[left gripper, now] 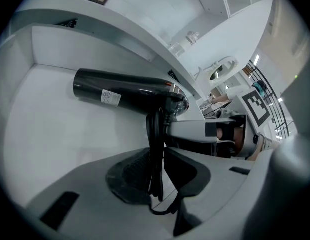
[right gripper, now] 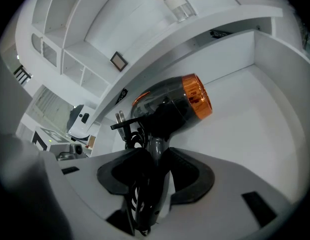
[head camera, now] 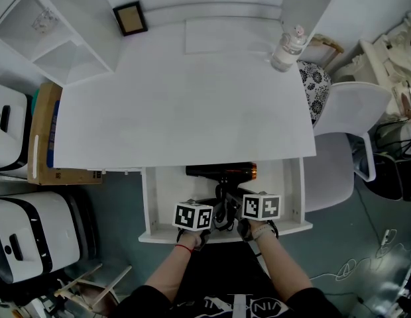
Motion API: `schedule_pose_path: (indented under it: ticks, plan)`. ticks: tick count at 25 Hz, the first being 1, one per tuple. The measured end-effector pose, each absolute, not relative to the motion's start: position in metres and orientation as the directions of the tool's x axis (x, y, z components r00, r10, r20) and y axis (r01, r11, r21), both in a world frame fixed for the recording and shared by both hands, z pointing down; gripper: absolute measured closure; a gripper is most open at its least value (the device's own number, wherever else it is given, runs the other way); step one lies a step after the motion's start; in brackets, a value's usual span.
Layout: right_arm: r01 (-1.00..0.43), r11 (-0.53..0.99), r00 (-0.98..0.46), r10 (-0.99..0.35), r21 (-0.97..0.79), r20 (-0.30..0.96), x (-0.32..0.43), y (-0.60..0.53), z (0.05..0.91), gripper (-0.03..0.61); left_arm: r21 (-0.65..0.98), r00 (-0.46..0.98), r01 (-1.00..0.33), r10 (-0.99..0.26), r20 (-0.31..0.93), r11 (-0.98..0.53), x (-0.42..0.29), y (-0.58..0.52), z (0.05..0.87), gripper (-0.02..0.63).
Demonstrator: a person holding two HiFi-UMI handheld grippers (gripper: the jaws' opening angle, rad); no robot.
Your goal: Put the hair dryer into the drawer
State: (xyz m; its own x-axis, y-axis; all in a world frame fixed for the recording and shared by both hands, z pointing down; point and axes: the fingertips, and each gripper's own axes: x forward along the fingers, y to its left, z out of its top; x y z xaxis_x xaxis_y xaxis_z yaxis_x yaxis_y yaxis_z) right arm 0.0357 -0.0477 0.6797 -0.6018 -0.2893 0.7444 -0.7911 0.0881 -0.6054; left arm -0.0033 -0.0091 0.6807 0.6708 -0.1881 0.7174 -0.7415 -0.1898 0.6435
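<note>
1. Already the black hair dryer (head camera: 222,171) lies inside the open white drawer (head camera: 151,204) below the desk (head camera: 192,105). Its barrel runs crosswise near the drawer's back. I judge the carrying to be almost done.
2. My left gripper (left gripper: 156,154) is clamped on the bundled power cord (left gripper: 156,129). The cord runs up between the pads to the dryer's body.
3. My right gripper (right gripper: 154,154) grasps the dryer's grey handle (right gripper: 157,146), with loops of the cord caught alongside it.
4. What is left, as I judge it, is to settle the dryer on the drawer floor, let go with both grippers and draw them out. Pushing the drawer shut may follow. No view shows me whether the barrel already rests on the floor.
5. Only the head view gives the whole layout. My two forearms reach to the drawer's front edge, with the marker cubes (head camera: 193,215) side by side. A clear bottle (head camera: 288,45) stands at the desk's far right and a small picture frame (head camera: 130,18) at its far left. This view hides my jaws beneath the cubes.
6. Only the left gripper view shows the white label (left gripper: 110,97) on the barrel. It also shows my right gripper's jaw reaching in just beside the dryer's body.
7. Only the right gripper view shows the orange ring (right gripper: 197,96) at one end of the barrel. It also shows the plug (right gripper: 117,121), its prongs sticking out beside the handle.
</note>
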Motion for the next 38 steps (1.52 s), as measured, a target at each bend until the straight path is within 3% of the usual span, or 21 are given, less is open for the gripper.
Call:
schedule_pose_path:
  ticks: [38]
  plan:
    - [-0.812, 0.111, -0.579, -0.275, -0.573, 0.768, 0.051, -0.036, 0.684, 0.403, 0.599, 0.64, -0.747, -0.073, 0.764, -0.288, -0.005, 0.01, 0.681, 0.494]
